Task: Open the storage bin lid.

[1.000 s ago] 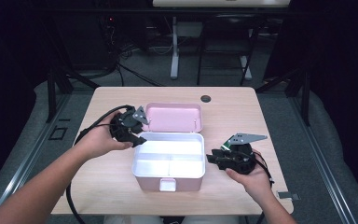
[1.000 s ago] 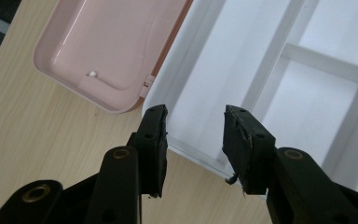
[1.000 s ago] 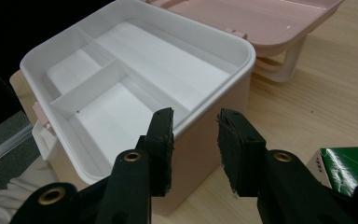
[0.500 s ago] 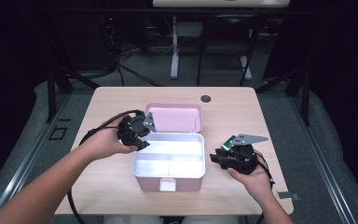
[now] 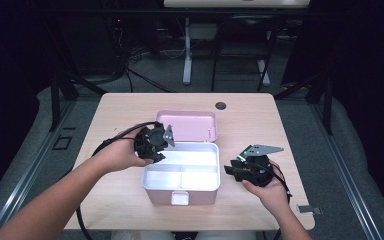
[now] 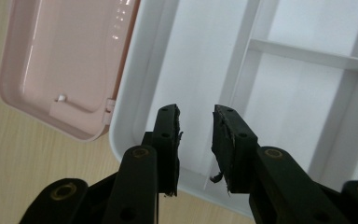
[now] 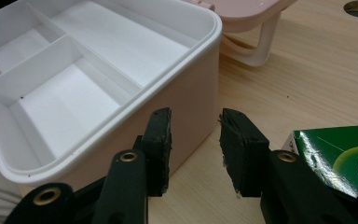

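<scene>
The pink box [image 5: 180, 194] stands open near the person's edge of the table [image 5: 105, 115]. Its long axis runs left to right across the table, and its white tray [image 5: 180, 172] is bare in all compartments.

Just off the box's right end, the right gripper [image 5: 229, 170] points at the short end wall. In the right gripper view, the right gripper's [image 7: 196, 119] jaws stand partly apart with nothing between them. The pink wall [image 7: 191, 93] lies ahead and slightly to one side, near but not touching. A green carton [image 7: 335, 158] lies close beside that gripper.

A little farther back, the left gripper [image 5: 161, 150] hangs over the tray's rear left corner, tipped down into it. The left gripper's [image 6: 196, 114] jaws have just been closing and are now narrowly apart, with no object caught between them. The tray's rim [image 6: 121, 126] passes under them, and the long divider [image 6: 240, 60] runs straight away from the gap. The pads may be lining up on that rim or divider, though the view does not settle which.

The left hand is therefore the nearer one to the tray. Any grip there depends on keeping the gap in line with that thin white edge.

Farthest back, the lid [image 5: 185, 125] lies flat, hinged open away from the person.
</scene>
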{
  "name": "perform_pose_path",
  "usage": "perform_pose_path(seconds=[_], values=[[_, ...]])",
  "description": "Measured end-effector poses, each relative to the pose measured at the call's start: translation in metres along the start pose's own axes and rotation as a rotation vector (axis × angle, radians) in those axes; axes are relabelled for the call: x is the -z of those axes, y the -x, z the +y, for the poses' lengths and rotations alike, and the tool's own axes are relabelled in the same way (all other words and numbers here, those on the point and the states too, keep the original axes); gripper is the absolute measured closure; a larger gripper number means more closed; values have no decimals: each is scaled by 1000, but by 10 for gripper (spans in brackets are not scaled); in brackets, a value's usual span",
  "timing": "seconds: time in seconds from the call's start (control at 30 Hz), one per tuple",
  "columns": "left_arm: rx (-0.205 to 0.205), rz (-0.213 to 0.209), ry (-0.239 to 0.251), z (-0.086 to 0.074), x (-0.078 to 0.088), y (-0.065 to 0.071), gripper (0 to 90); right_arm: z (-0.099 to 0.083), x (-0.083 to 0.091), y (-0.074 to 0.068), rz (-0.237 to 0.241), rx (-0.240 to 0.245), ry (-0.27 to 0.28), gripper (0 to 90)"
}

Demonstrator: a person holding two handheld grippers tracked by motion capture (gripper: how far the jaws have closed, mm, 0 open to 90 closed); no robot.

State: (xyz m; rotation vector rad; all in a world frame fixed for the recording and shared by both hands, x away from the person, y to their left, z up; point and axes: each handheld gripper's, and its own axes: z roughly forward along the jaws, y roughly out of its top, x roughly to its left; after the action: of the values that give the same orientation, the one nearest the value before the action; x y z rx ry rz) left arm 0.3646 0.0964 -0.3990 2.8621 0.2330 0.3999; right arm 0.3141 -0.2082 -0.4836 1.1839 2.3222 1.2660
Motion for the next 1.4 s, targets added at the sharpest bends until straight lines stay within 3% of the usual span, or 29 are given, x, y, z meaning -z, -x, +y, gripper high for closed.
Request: perform_pose_path(seconds=[0.5, 0.63, 1.17, 1.4], values=[[-65, -38, -31, 23, -19, 11, 752, -6, 2, 8, -9, -35, 5, 627], [-98, -48, -60, 29, -25, 15, 763, -7, 2, 11, -10, -41, 11, 626], [-193, -36, -142, 43, -45, 27, 821, -12, 2, 16, -13, -60, 7, 622], [-204, -38, -157, 47, -49, 29, 837, -14, 1, 17, -13, -66, 5, 622]])
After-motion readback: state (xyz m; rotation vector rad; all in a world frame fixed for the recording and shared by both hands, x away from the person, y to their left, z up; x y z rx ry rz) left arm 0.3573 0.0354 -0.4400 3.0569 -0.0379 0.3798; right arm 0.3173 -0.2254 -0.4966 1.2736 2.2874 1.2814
